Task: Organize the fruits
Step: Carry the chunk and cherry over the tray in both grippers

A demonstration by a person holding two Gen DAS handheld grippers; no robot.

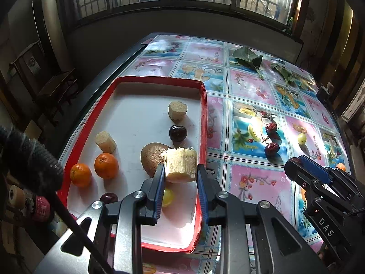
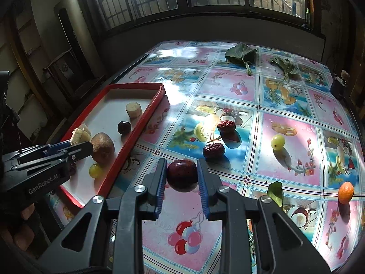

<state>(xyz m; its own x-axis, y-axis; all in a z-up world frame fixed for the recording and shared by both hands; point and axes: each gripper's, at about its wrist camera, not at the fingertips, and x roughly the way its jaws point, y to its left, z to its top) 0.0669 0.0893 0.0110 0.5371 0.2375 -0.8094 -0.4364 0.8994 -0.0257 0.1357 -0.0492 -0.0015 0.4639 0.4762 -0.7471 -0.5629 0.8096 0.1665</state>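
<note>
Left tool pinches a sugarcane piece over the red tray; right tool pinches a dark plum above the counter.

Left gripper, right gripper: both tilted downward, jaws clamped on loads.

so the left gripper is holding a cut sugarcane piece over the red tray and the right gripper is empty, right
Not quite. The left gripper does hold the cut sugarcane piece over the red tray, but the right gripper is not empty: in the right wrist view its jaws are shut on a dark red fruit above the tablecloth.
</note>
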